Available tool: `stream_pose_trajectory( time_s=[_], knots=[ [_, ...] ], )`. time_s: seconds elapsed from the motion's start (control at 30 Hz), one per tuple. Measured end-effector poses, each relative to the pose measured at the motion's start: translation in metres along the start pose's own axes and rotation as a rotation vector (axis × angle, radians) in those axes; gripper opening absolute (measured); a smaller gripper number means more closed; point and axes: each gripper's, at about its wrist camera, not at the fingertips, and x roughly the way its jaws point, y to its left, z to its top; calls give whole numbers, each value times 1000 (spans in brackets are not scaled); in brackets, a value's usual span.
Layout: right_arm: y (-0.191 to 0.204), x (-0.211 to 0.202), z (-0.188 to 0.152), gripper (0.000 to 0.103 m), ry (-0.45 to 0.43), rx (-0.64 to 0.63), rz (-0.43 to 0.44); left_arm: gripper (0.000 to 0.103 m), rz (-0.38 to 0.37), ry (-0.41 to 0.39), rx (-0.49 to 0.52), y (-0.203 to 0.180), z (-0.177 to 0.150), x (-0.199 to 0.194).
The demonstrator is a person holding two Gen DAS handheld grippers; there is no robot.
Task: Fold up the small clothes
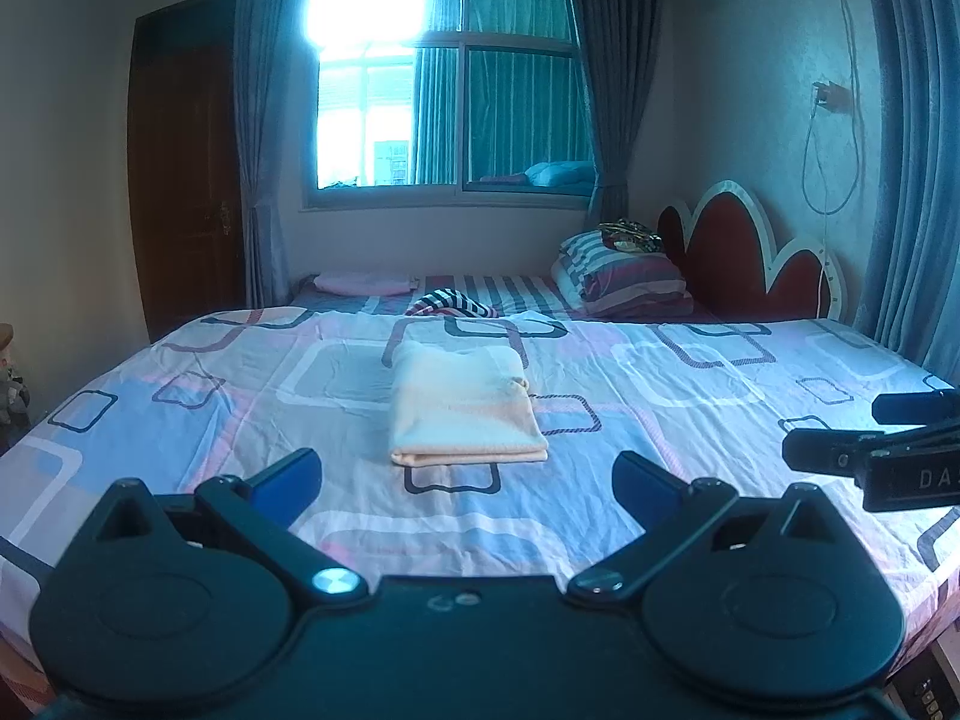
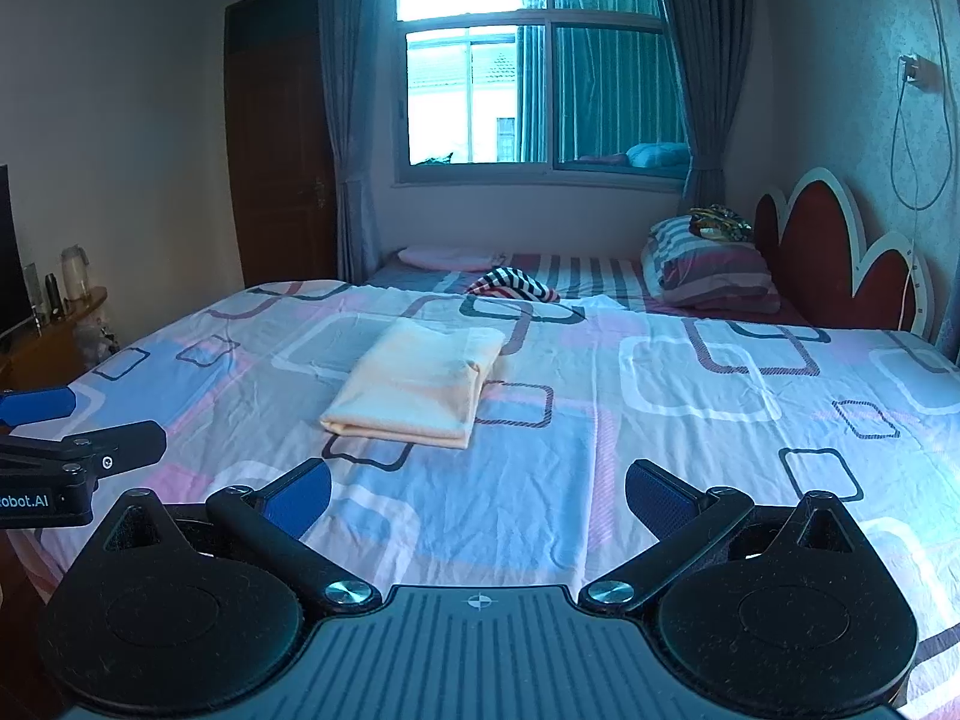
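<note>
Peach folded cloth (image 1: 465,405) mid-bedsheet (image 1: 690,372), bare around; left gripper (image 1: 467,480) and right gripper (image 2: 478,495) both spread, empty.

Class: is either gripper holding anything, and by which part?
Nothing. The left gripper and right gripper are open, short of the folded cloth.
</note>
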Motion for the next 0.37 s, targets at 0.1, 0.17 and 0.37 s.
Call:
stream_pose_trajectory(
  time_s=[0.1,0.17,0.37],
  knots=[
    [0,1,1,103,-1,-2,3,102,-13,-9,1,0,0,-1],
    [-1,3,1,103,-1,-2,6,102,-19,-17,6,-1,-1,-2],
    [0,5,1,103,2,-8,14,101,-27,-31,-9,1,0,-3]
  ],
)
